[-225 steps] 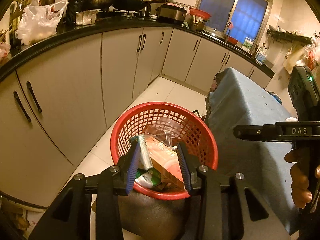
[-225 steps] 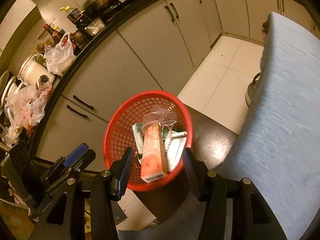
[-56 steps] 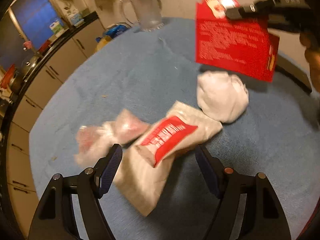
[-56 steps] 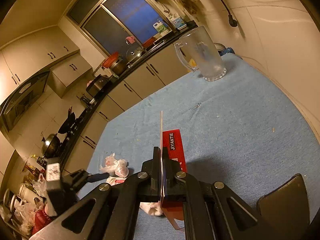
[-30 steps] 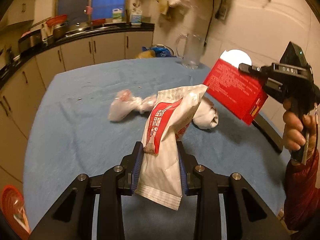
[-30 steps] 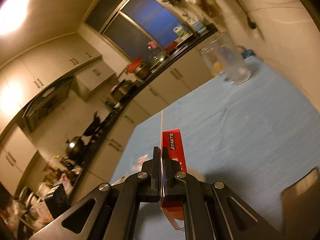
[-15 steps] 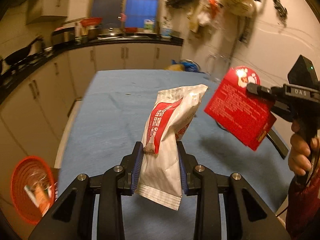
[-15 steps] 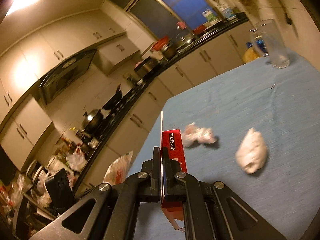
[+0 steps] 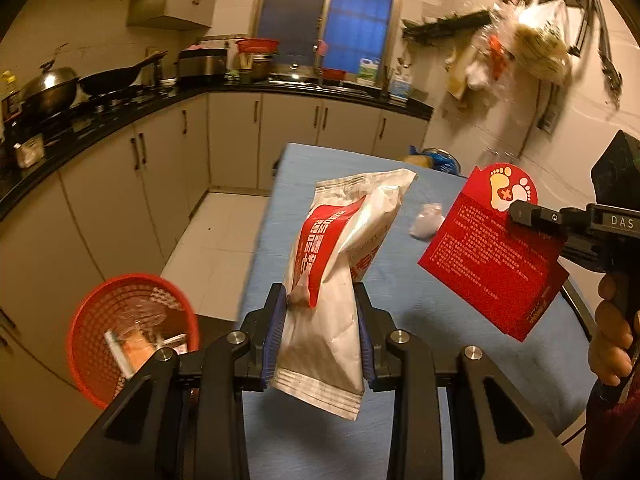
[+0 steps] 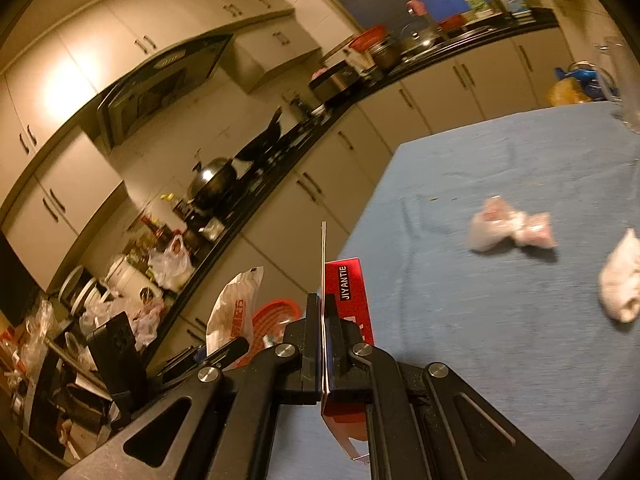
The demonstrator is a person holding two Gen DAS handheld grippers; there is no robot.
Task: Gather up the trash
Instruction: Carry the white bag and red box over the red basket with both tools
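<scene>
My left gripper (image 9: 320,330) is shut on a white snack bag with a red label (image 9: 340,260), held upright above the near edge of the blue table (image 9: 400,308). My right gripper (image 10: 323,344) is shut on a flat red carton (image 10: 350,300) by its flap; the carton (image 9: 492,252) also shows in the left wrist view, hanging over the table's right side. The red basket (image 9: 132,336) stands low at the left with trash in it. A crumpled plastic wrapper (image 10: 512,228) and a white wad (image 10: 622,284) lie on the table.
Cream cabinets under a black counter (image 9: 120,120) run along the left and back, with a wok (image 9: 116,78) and pots. The white tiled floor (image 9: 216,240) lies between cabinets and table. A clear jug (image 10: 624,80) stands at the table's far corner. Bags hang on the right wall (image 9: 520,40).
Both grippers have swung left across the table with their loads. The red basket has come further into the left wrist view and grown larger. The grips are unchanged.
</scene>
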